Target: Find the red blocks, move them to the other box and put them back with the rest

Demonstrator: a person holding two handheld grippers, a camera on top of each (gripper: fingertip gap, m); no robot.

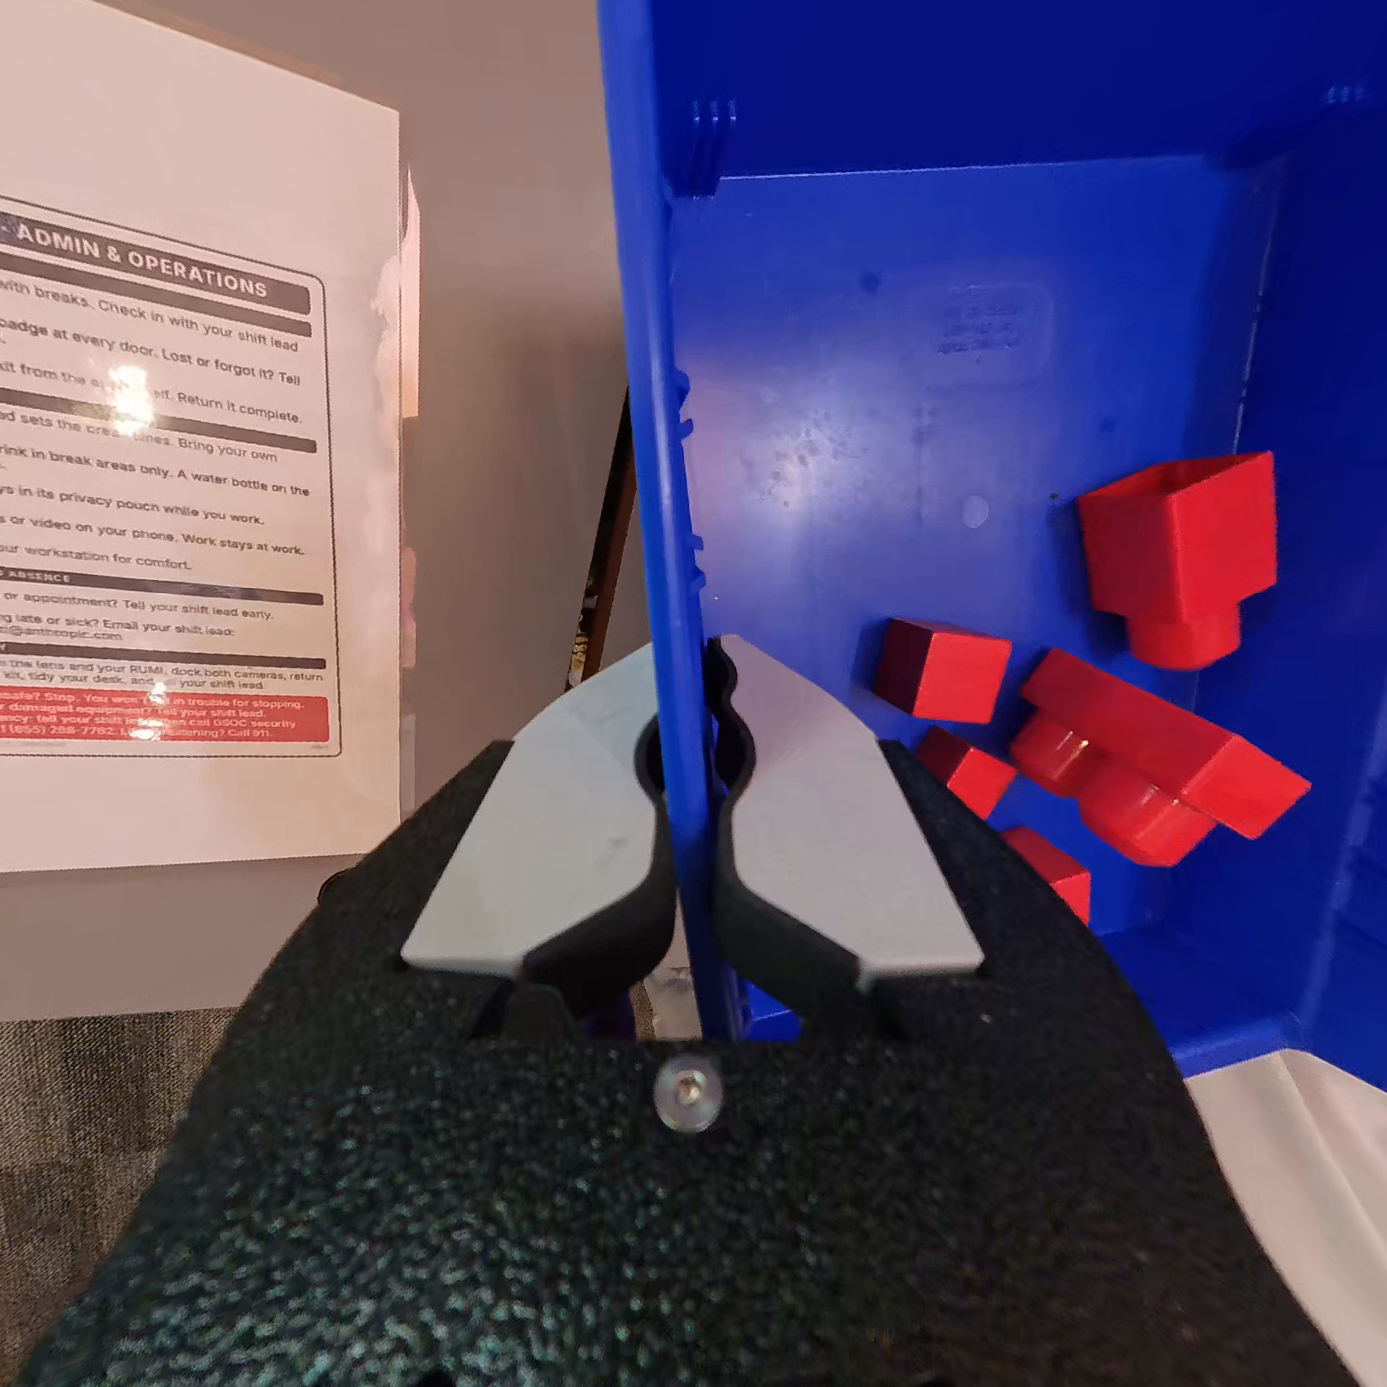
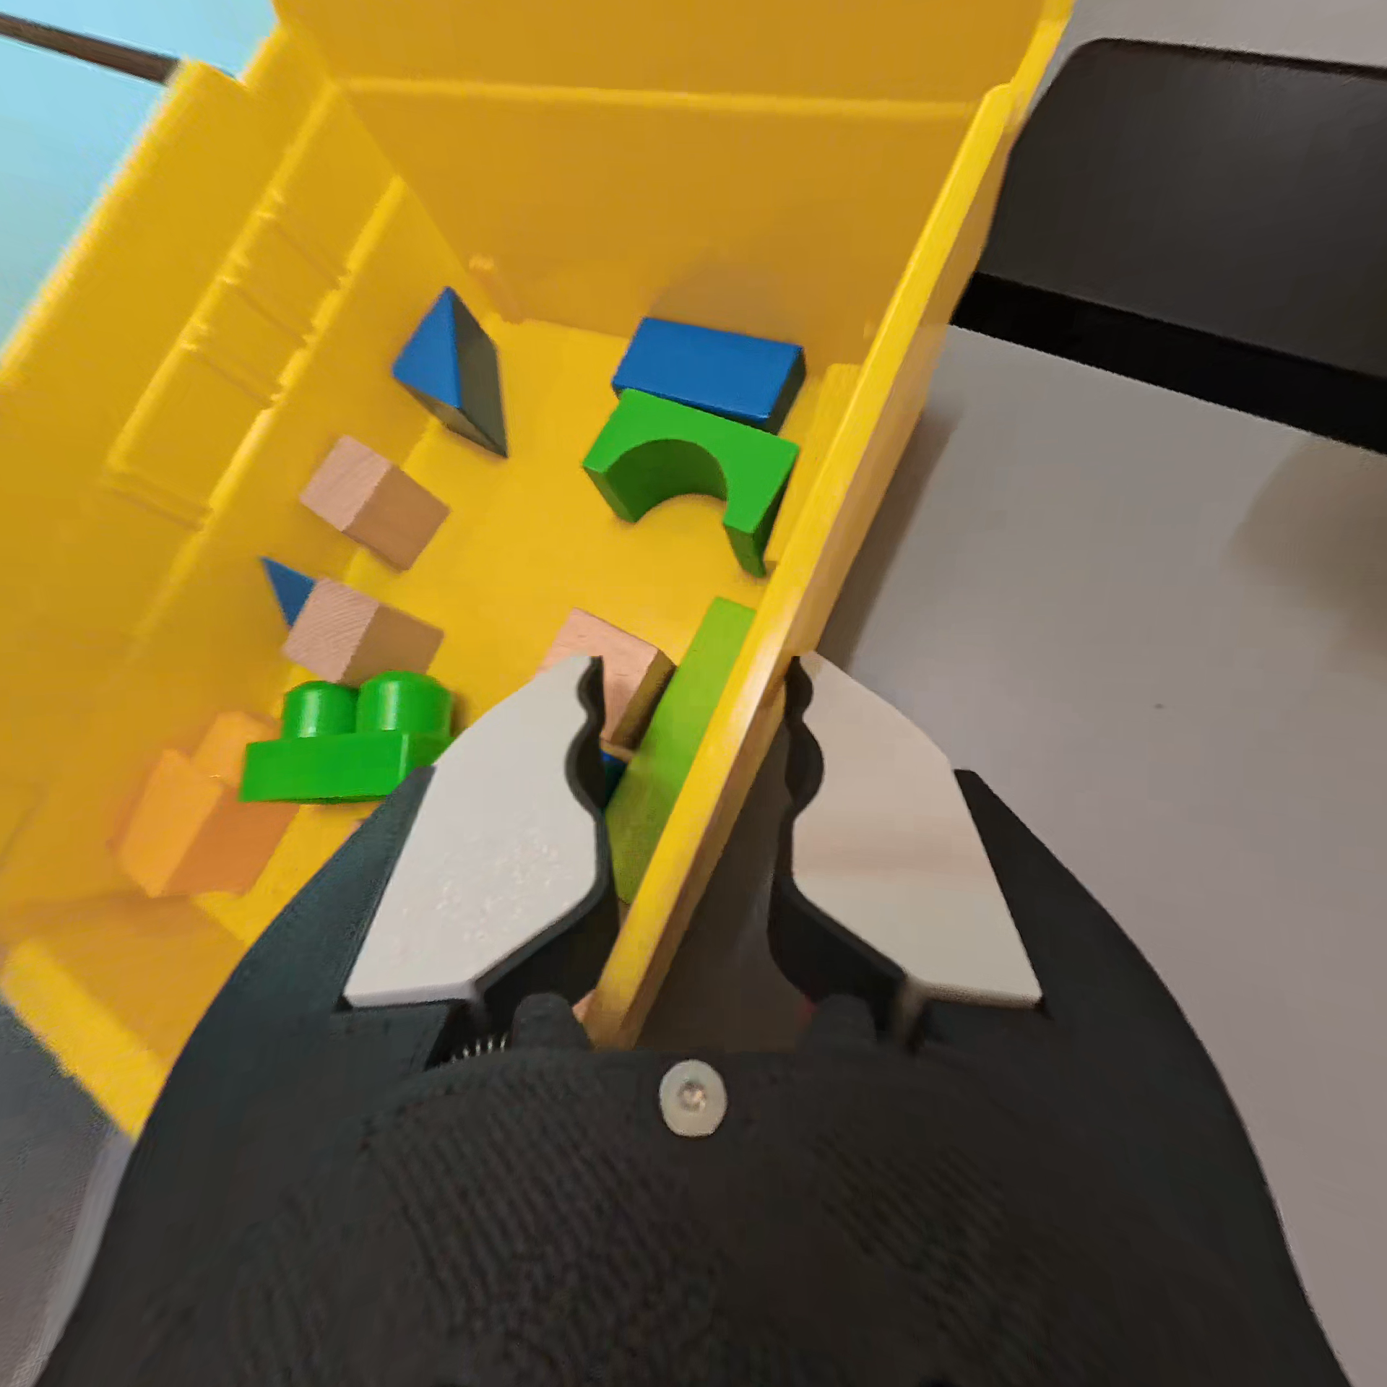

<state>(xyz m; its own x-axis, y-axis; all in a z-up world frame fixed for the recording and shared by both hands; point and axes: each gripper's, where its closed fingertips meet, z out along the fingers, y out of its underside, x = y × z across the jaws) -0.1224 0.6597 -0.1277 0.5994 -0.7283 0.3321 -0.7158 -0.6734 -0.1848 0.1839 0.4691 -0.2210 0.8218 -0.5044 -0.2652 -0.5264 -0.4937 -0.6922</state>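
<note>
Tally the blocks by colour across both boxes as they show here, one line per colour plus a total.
Red, in the blue box: 5, first at
Green, in the yellow box: 3, first at
Blue: 4, one barely visible by the gripper, first at
Plain wood: 3, first at
Orange: 1 blurred piece, maybe more
Total: 16 visible
</note>
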